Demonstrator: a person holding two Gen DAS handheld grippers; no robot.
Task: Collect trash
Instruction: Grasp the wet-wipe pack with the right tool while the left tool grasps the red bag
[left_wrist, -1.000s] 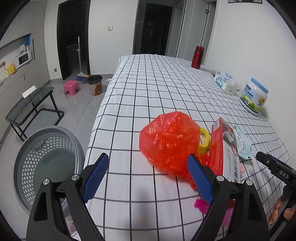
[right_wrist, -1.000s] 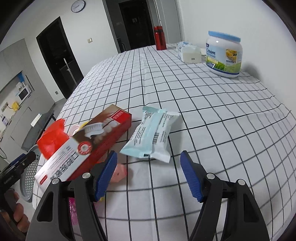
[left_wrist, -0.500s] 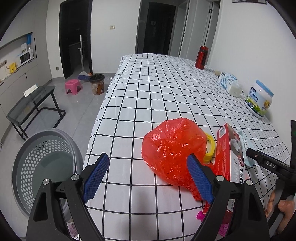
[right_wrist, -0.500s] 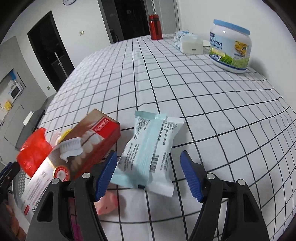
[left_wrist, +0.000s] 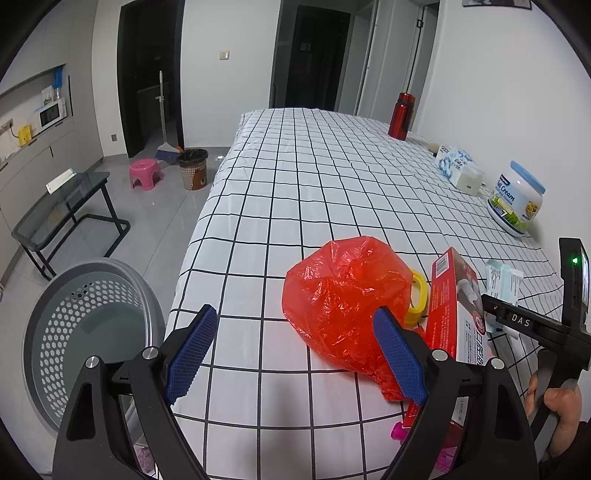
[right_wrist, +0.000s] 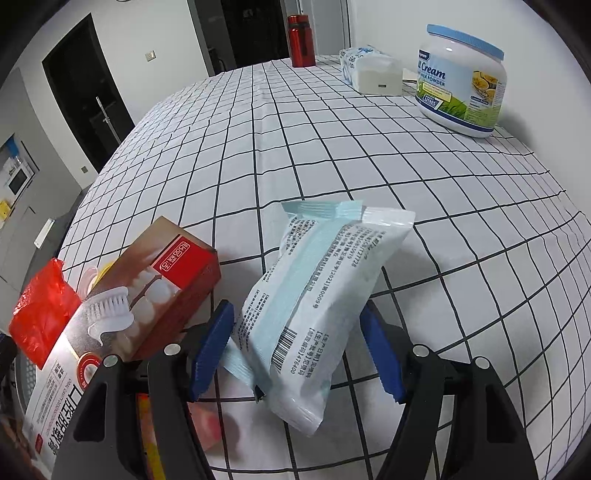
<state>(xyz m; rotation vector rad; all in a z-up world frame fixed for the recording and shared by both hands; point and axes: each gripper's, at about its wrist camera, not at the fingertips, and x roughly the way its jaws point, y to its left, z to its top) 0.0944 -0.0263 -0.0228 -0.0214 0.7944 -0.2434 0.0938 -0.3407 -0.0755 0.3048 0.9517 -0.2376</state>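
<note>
At far left a grey perforated basket (left_wrist: 92, 332) is seen on the floor beside the checked desk (left_wrist: 314, 192). The left gripper (left_wrist: 295, 350) is held with jaws apart before a red plastic bag (left_wrist: 343, 299); the right gripper (right_wrist: 295, 347), jaws apart, straddles a pale-blue packet (right_wrist: 317, 306). The slippery packet could be squeezed out sideways; small pink items beneath the toothpaste box (right_wrist: 122, 306) are largely hidden.

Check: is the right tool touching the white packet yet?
Cannot tell. In the right wrist view the right tool is open and straddles the packet. The left pad sits right against the packet's edge, but no gap or contact shows plainly.
</note>
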